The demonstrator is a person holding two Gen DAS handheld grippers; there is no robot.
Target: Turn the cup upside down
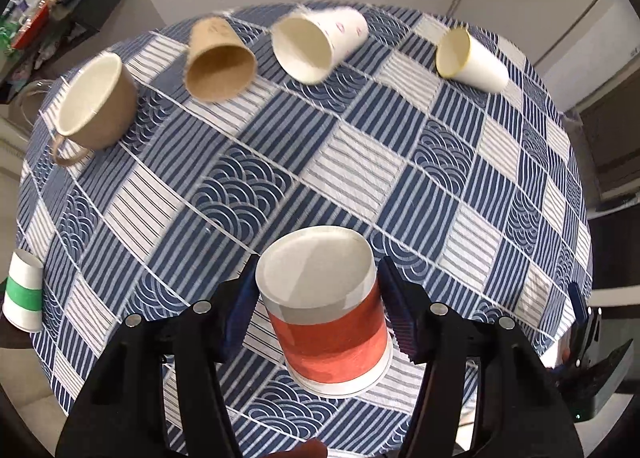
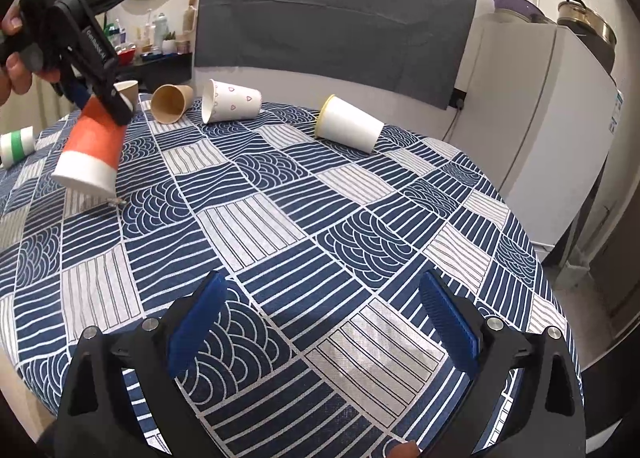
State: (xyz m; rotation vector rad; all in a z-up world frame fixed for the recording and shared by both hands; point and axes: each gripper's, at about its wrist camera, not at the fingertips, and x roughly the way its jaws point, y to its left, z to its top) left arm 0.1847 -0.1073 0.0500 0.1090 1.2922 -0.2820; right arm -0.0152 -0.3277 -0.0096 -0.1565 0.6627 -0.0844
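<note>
Left wrist | left hand-held gripper (image 1: 318, 306) grips red cup (image 1: 332, 338) | no legible writing

Red-banded white paper cup (image 1: 328, 310) sits inverted between the left gripper (image 1: 316, 310) pads, tilted, rim just above the blue patchwork tablecloth (image 1: 360, 162) at the near left. Along the far edge, left to right: tan ceramic mug (image 1: 98, 102), brown paper cup (image 1: 218, 62), heart-print paper cup (image 1: 316, 46), yellow-rimmed white paper cup (image 1: 472, 58), all on their sides. Green-striped paper cup (image 1: 24, 290) lies at the left edge; right gripper (image 2: 320, 330) hangs over the near right.
</note>
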